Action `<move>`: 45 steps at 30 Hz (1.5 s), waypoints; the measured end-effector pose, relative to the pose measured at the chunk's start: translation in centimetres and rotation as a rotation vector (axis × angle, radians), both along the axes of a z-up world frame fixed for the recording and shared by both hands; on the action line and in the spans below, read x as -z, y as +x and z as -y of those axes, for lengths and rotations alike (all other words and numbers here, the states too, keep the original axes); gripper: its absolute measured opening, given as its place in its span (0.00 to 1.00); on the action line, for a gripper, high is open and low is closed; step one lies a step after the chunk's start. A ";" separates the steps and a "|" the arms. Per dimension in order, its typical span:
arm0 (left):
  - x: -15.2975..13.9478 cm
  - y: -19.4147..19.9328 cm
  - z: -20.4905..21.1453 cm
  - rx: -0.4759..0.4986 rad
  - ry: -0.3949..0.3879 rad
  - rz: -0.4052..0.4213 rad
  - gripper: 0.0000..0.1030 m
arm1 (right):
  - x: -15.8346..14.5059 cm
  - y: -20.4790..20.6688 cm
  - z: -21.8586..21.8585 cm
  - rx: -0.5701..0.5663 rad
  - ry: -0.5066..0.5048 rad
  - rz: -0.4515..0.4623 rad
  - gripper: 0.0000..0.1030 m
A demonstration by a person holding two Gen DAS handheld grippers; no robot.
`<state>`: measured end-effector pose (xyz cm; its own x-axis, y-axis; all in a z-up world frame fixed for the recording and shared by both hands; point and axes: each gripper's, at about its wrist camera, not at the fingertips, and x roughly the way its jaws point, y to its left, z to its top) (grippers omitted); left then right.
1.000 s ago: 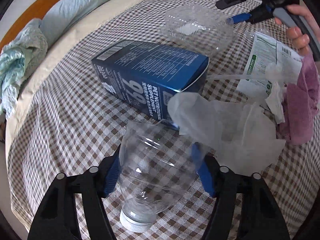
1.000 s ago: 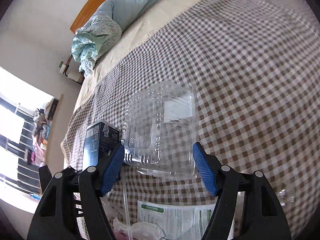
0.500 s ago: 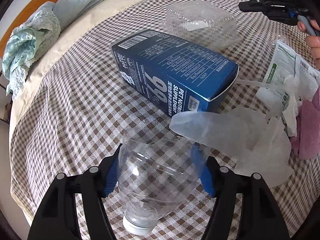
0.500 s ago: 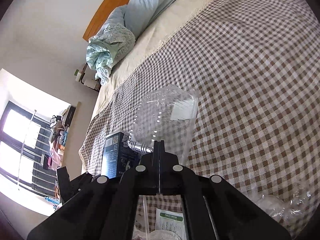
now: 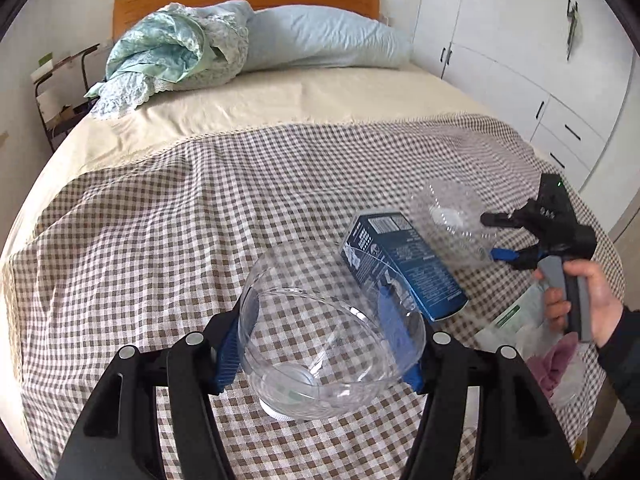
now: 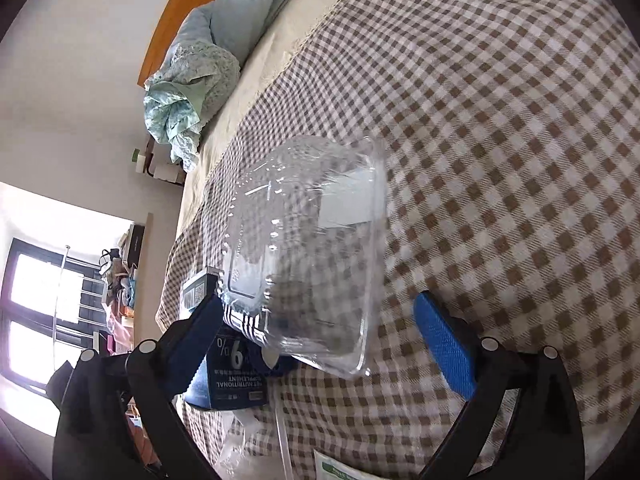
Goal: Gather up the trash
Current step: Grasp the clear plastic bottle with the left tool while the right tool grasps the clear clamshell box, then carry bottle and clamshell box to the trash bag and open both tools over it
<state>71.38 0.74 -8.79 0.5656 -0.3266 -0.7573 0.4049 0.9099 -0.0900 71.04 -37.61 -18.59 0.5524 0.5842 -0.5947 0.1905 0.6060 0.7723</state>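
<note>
Clear cut bottle top (image 5: pixel 320 336), cap-end down, sits clamped in the left gripper (image 5: pixel 320 344), above the checked blanket's (image 5: pixel 160 220) near edge; keep squeeze gentle. Right view: right gripper (image 6: pixel 340 336) has just reopened around the clamshell container (image 6: pixel 308 256), pads not pressing; centre it before closing.

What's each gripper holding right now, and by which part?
Left gripper grips the cut clear bottle across its body sides. Right gripper, just reopened, holds nothing; the clamshell container lies between its jaws.
</note>
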 end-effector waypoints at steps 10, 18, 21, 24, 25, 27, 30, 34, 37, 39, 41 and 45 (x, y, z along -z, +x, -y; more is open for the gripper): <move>-6.5 -5.7 1.1 -0.067 -0.117 0.052 0.58 | -11.6 -4.8 0.0 0.013 -0.250 0.200 0.54; -14.0 -17.9 8.2 0.053 -0.185 0.131 0.58 | -22.0 -22.6 6.7 0.068 -0.499 0.327 0.53; -15.2 -23.4 12.2 0.139 -0.224 0.146 0.58 | -23.9 -31.6 9.4 0.099 -0.600 0.345 0.53; -14.9 -28.3 16.3 0.228 -0.285 0.110 0.58 | -23.4 -41.1 12.0 0.135 -0.719 0.329 0.53; -14.5 -29.8 17.6 0.256 -0.298 0.097 0.58 | -22.7 -43.9 12.6 0.142 -0.750 0.308 0.53; -13.2 -33.0 20.4 0.298 -0.307 0.079 0.58 | -19.9 -50.3 13.6 0.156 -0.816 0.250 0.53; -10.7 -37.0 24.4 0.382 -0.315 0.043 0.58 | -13.2 -58.3 14.5 0.173 -0.873 0.121 0.53; -6.3 -39.6 28.8 0.423 -0.306 -0.053 0.58 | -3.2 -65.3 14.8 0.204 -0.844 -0.072 0.53; -3.0 -41.1 32.1 0.450 -0.284 -0.144 0.58 | 2.9 -68.2 14.7 0.209 -0.891 -0.192 0.53; -1.2 -42.3 34.3 0.482 -0.241 -0.170 0.58 | 6.7 -69.3 15.1 0.200 -0.910 -0.271 0.53; 0.0 -43.2 35.9 0.506 -0.196 -0.179 0.58 | 10.2 -69.4 14.7 0.141 -0.996 -0.332 0.53; 2.6 -44.1 38.8 0.558 -0.133 -0.221 0.58 | 15.8 -67.9 14.0 0.012 -1.102 -0.366 0.53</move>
